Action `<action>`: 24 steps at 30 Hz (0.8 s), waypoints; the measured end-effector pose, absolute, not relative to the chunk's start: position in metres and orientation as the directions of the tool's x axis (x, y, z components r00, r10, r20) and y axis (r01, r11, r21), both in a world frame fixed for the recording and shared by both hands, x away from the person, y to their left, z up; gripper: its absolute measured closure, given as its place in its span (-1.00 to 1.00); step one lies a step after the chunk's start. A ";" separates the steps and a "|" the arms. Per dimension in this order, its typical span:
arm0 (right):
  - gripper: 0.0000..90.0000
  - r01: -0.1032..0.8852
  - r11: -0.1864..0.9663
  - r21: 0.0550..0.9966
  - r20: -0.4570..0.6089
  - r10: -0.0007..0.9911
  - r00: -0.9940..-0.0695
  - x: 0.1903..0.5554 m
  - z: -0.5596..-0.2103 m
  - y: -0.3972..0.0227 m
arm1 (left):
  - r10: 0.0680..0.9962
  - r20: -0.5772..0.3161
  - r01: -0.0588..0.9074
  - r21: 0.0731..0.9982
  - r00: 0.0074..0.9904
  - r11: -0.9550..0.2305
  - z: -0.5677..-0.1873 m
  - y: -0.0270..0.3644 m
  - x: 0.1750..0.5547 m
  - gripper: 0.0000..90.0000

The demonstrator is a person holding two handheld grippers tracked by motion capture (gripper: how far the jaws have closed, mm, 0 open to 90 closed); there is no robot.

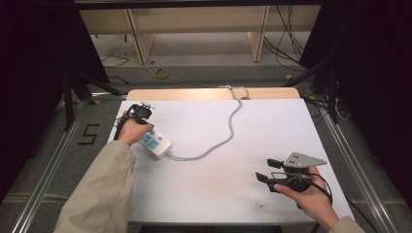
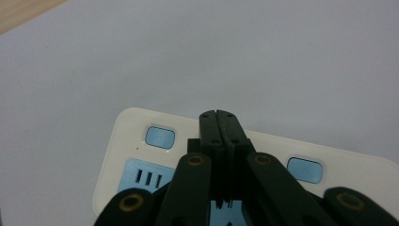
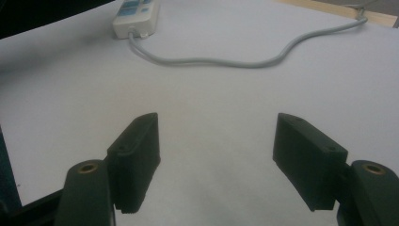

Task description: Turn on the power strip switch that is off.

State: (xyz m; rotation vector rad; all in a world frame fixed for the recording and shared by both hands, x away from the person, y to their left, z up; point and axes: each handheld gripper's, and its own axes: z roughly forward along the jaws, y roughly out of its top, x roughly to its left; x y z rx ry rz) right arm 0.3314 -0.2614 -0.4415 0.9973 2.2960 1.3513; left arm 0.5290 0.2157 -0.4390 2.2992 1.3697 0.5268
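A white power strip (image 1: 156, 143) with blue sockets and blue buttons lies at the table's left, and its grey cable (image 1: 229, 130) winds toward the far edge. The person's left hand (image 1: 130, 131) holds my left gripper (image 2: 219, 117) over the strip (image 2: 141, 125). Its jaws are shut together with nothing between them, and their tips sit above the strip's top face between two blue buttons (image 2: 160, 137). Whether they touch it I cannot tell. My right gripper (image 1: 265, 170) rests at the near right, open and empty (image 3: 216, 160), pointing toward the strip (image 3: 136, 16).
The white table top (image 1: 218, 199) ends in a wooden strip (image 1: 194, 93) at the far edge, where the cable (image 3: 226, 61) drops off. Metal floor rails and loose cables lie around the table. Dark curtains stand at both sides.
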 end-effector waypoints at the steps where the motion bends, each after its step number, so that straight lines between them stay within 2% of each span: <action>1: -0.28 0.414 0.318 0.853 0.090 0.692 -0.716 0.331 -0.441 -0.261 | 0.889 0.109 0.734 0.523 0.445 -0.432 -0.439 0.216 0.529 1.00; 24: -0.28 0.415 0.315 0.854 0.093 0.691 -0.716 0.332 -0.442 -0.261 | 0.891 0.097 0.751 0.502 0.444 -0.429 -0.440 0.213 0.530 1.00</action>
